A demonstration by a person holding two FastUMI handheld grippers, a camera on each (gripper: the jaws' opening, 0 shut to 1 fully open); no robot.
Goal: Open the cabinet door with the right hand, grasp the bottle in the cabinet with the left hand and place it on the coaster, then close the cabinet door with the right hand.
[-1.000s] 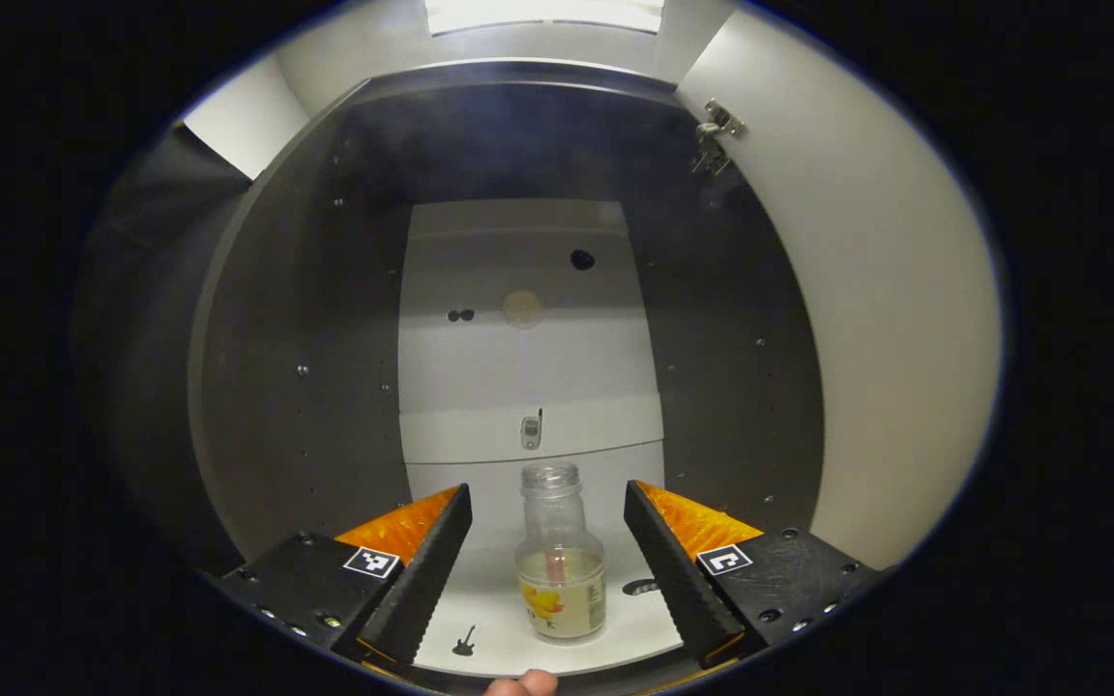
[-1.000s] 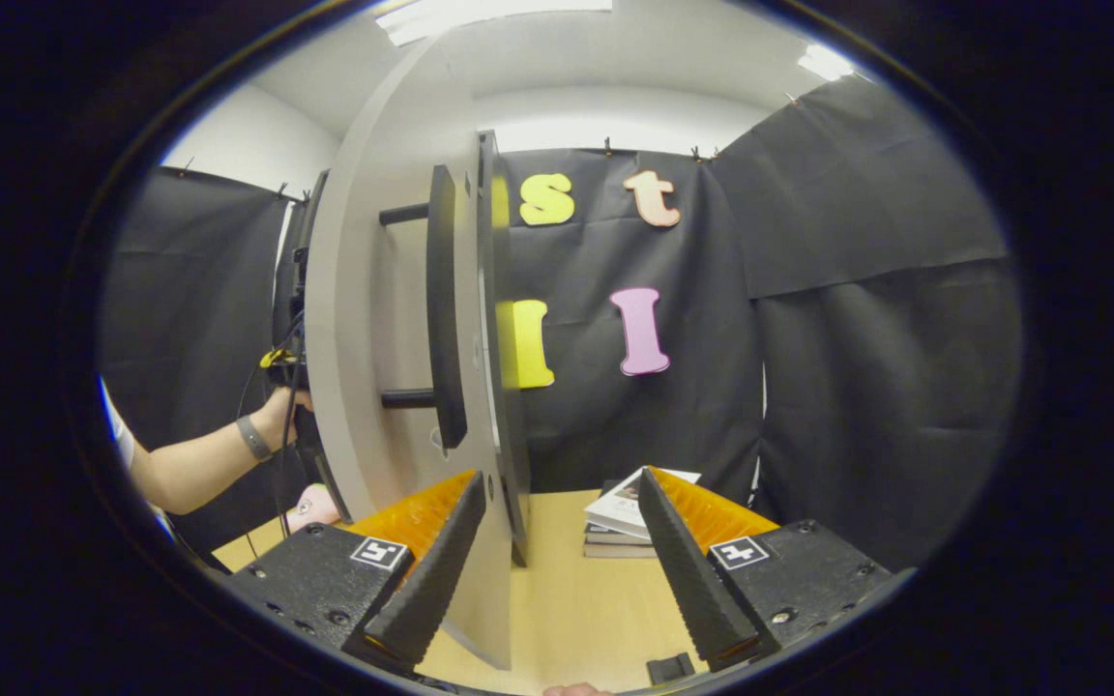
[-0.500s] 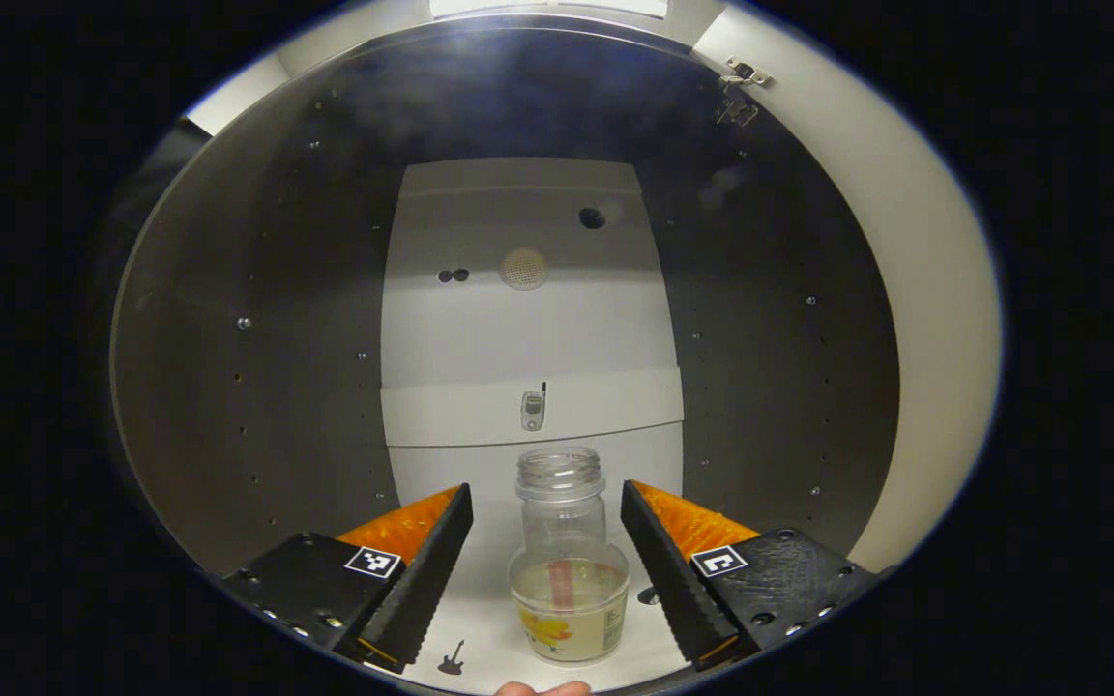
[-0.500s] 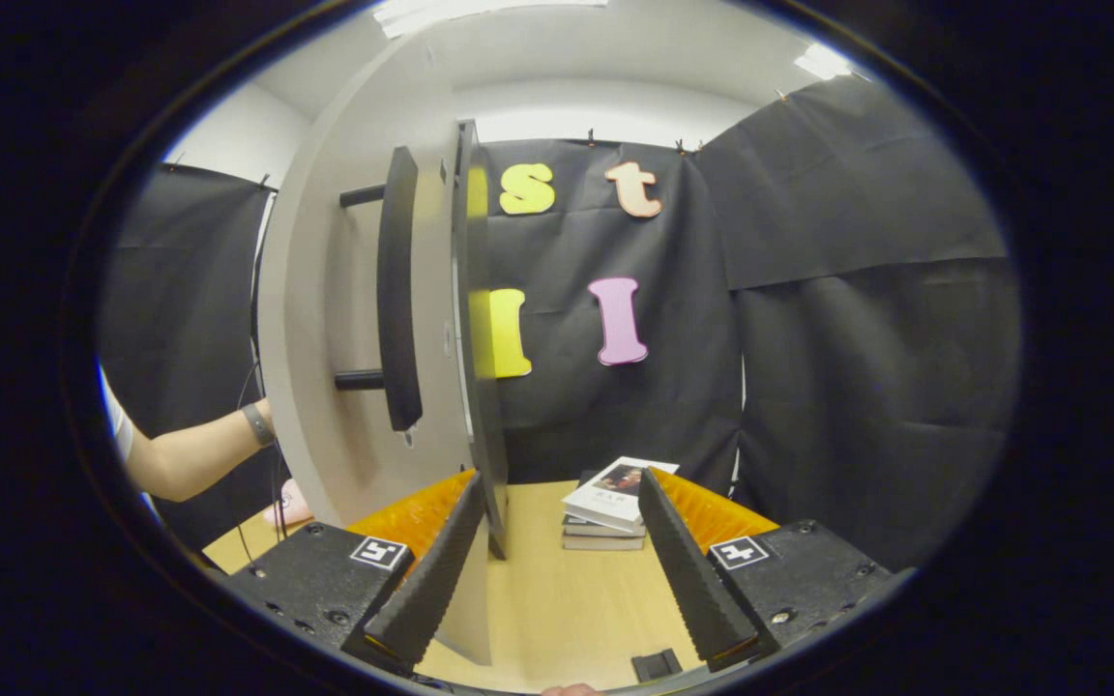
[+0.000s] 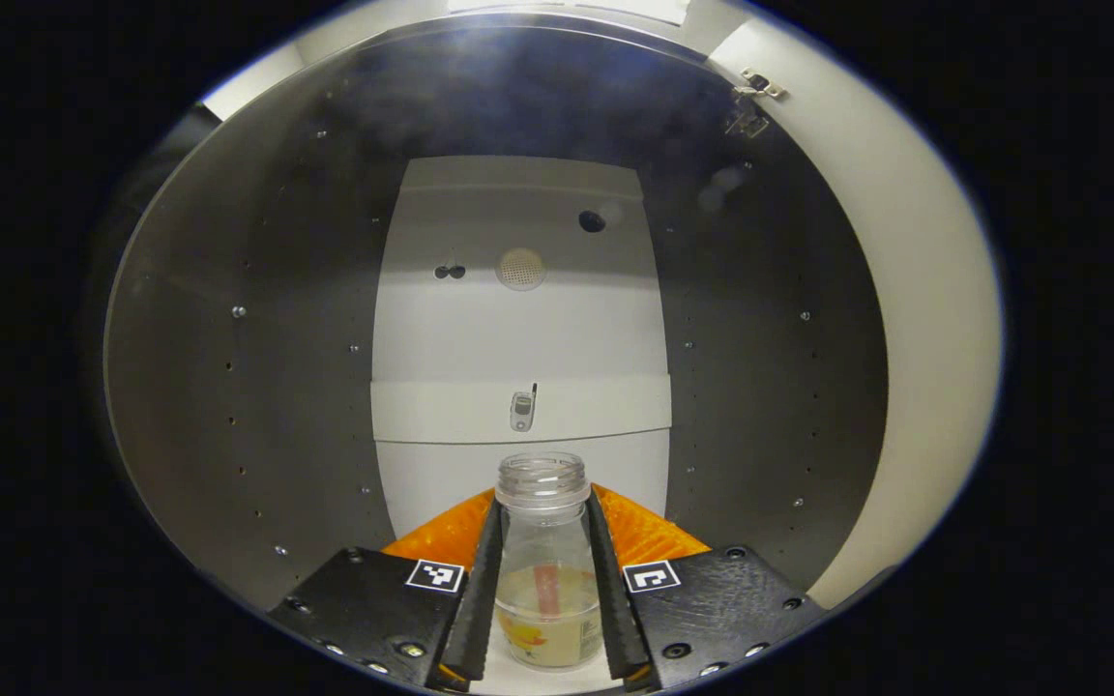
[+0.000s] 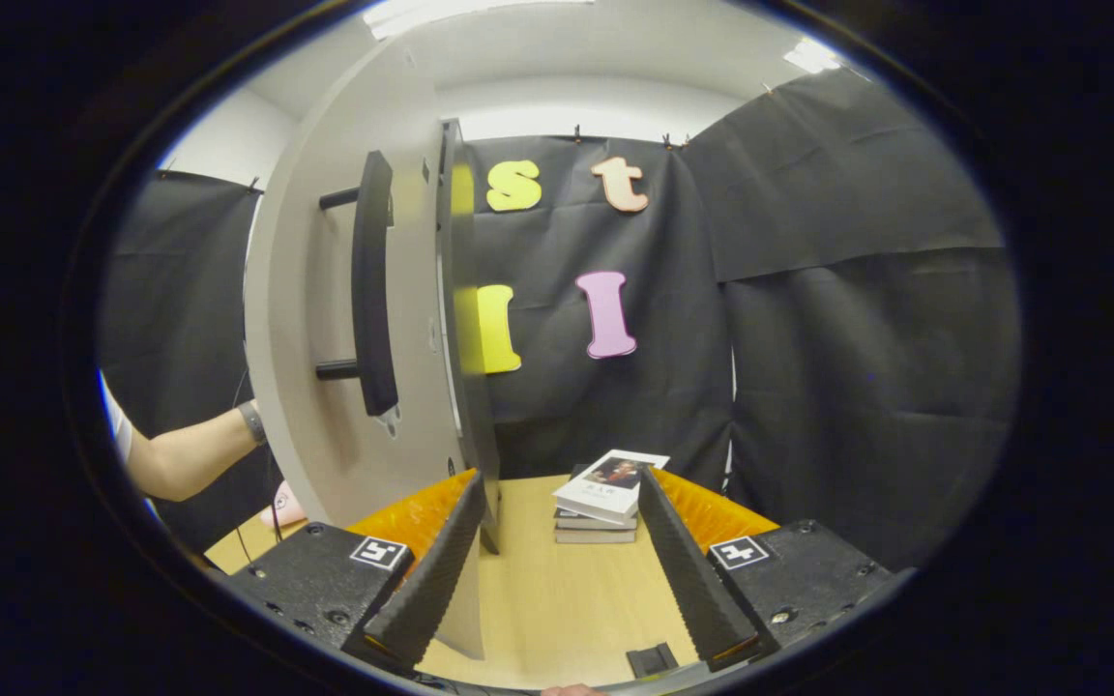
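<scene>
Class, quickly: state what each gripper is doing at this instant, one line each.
Left gripper: shut on the bottle inside the cabinet.
Right gripper: open, holding nothing, beside the open cabinet door.

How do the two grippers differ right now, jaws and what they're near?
Jaws: the left gripper has closed in on the bottle, a finger on each side of it; the right gripper stands wide open with nothing between its fingers.
Place: the left gripper reaches inside the dark cabinet; the right gripper is outside, beside the open cabinet door, above the wooden table.
Shared: both point forward, roughly level.
</scene>
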